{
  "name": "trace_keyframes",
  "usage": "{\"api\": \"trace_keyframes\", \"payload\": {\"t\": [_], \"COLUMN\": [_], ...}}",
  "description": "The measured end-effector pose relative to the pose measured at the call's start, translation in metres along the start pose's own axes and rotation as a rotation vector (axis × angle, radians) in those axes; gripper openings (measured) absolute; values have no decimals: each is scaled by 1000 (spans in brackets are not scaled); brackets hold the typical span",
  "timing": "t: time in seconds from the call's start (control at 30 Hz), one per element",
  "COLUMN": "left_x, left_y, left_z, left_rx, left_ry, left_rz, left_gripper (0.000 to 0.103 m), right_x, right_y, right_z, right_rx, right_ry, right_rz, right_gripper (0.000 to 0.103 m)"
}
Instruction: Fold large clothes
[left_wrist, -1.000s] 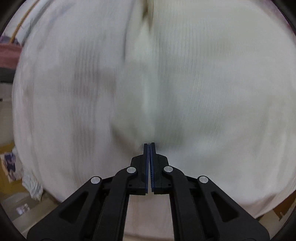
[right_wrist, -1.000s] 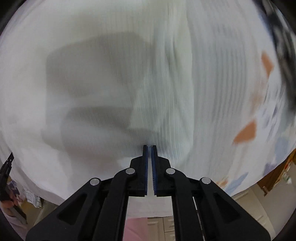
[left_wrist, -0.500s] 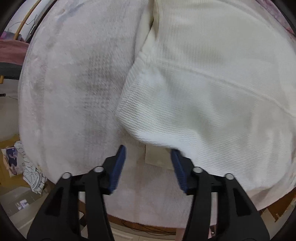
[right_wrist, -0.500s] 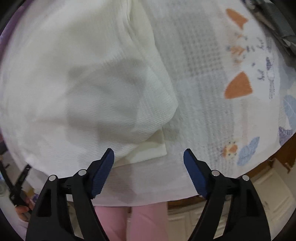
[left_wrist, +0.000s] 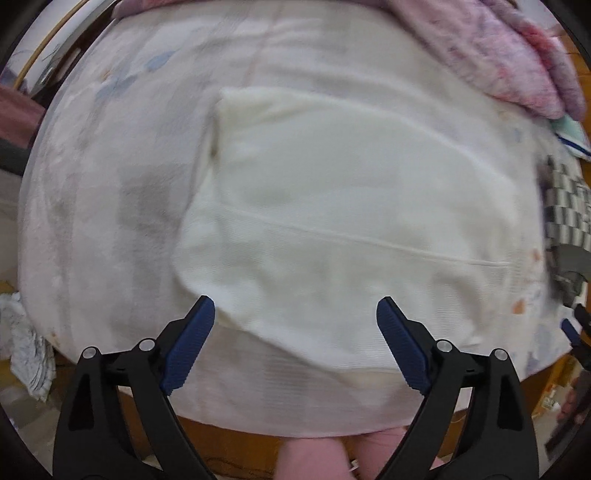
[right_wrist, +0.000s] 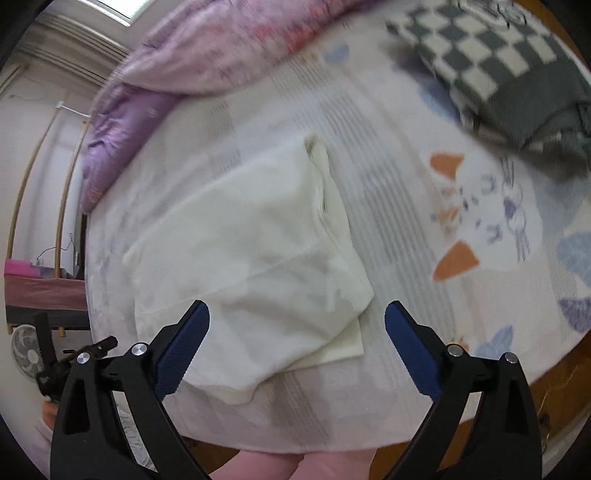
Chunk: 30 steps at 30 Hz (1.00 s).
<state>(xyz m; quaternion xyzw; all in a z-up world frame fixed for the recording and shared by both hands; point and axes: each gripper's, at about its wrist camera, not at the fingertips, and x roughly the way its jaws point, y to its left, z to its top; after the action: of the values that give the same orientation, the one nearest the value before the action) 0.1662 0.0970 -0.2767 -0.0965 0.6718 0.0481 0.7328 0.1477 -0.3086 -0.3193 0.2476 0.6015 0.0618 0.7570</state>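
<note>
A bed covered in a pale printed sheet fills the left wrist view, its near edge curving down to a wooden frame and floor at the bottom. On it lies a folded cream garment, a soft waffle-knit rectangle with a raised seam running across it; motion blur smears the weave, and its lower right corner fades into the sheet. The left gripper hangs above the garment's near edge, its jaws opening wide with ribbed blue pads clear of the cloth and nothing held between them. A pink quilt is bunched at the top right, cut off by the lens rim, and a black-and-white checked cloth is only half visible at the right edge. Crumpled white fabric lies on the floor at the lower left (too blurred to identify). In the right wrist view the bed shows orange and blue cartoon prints, and the folded cream garment sits left of centre with stacked layers showing along its right edge. The right gripper hovers over its near corner, jaws opening, gripping nothing. The pink quilt and checked cloth lie beyond, blurred; a fan stands partly hidden at the lower left.
</note>
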Motion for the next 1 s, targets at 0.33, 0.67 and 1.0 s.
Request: {"api": "trace_keyframes", "payload": {"t": [0.33,0.67,1.0], "left_x": [-21,3,46], "left_y": [-79,-114,-104], "left_z": [8,45,60], "left_rx": [27,-37,-137], "left_ry": [-46,-46,50], "left_rz": [-37,-49,-37], "left_gripper": [90,82,78], "right_x": [8,91,239], "right_y": [-25,-52,-72], "right_z": [49,164,231], "right_rx": [98,-5,108], "right_ry": [-47,12,305], "right_rz": [276,386,698], "right_gripper": [91,87,87]}}
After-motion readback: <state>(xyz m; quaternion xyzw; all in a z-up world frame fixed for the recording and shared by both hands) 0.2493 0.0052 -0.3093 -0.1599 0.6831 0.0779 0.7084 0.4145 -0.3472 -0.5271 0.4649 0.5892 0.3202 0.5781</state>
